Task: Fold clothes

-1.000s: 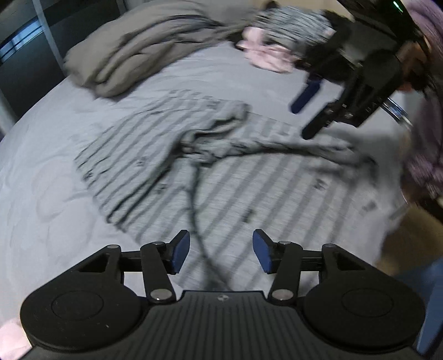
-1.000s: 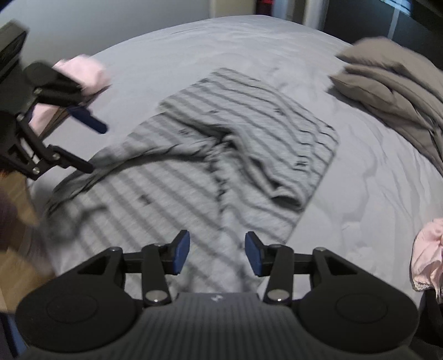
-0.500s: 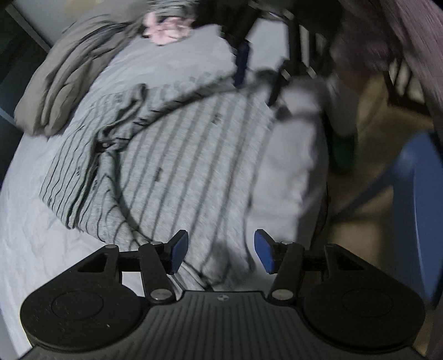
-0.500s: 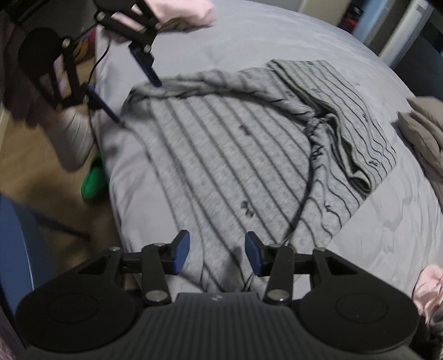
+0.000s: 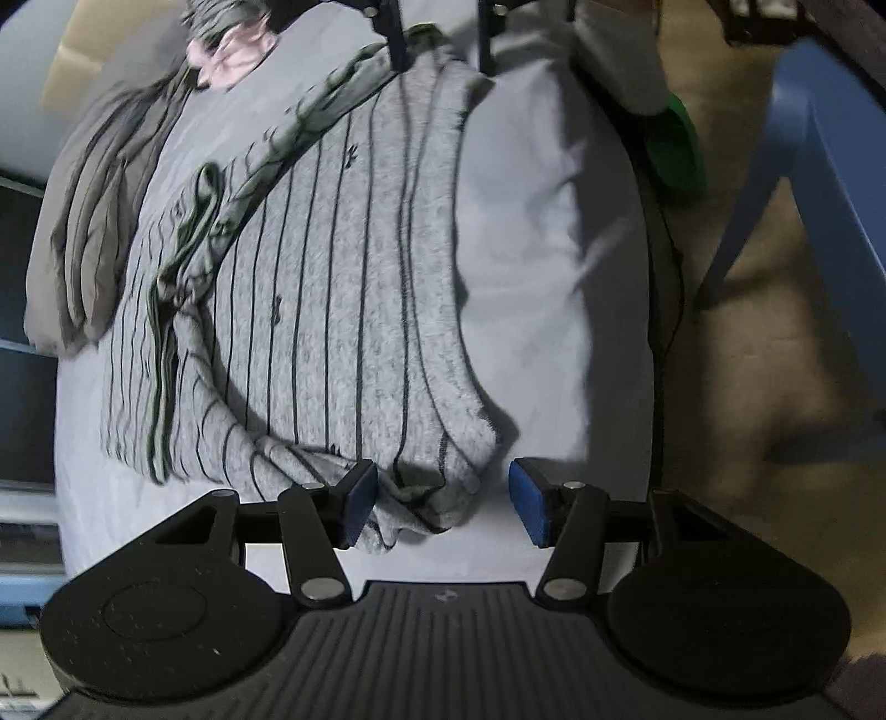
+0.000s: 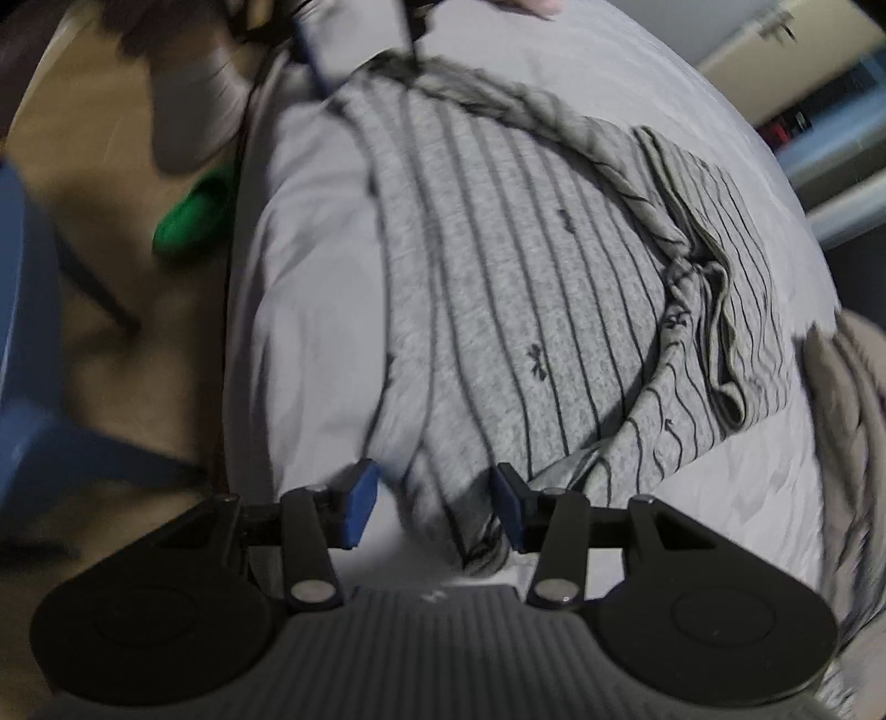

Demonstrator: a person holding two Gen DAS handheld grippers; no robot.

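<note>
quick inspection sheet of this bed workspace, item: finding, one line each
surface: pale grey bed sheet, wrinkled.
job's things: grey black-striped garment spread flat, one side bunched.
clutter: taupe folded blanket and pink cloth on the bed's far side.
grippers: left gripper and right gripper both open, each astride a corner of the garment.
cables: nothing seen.
surroundings: blue chair, green object on tan floor.
</note>
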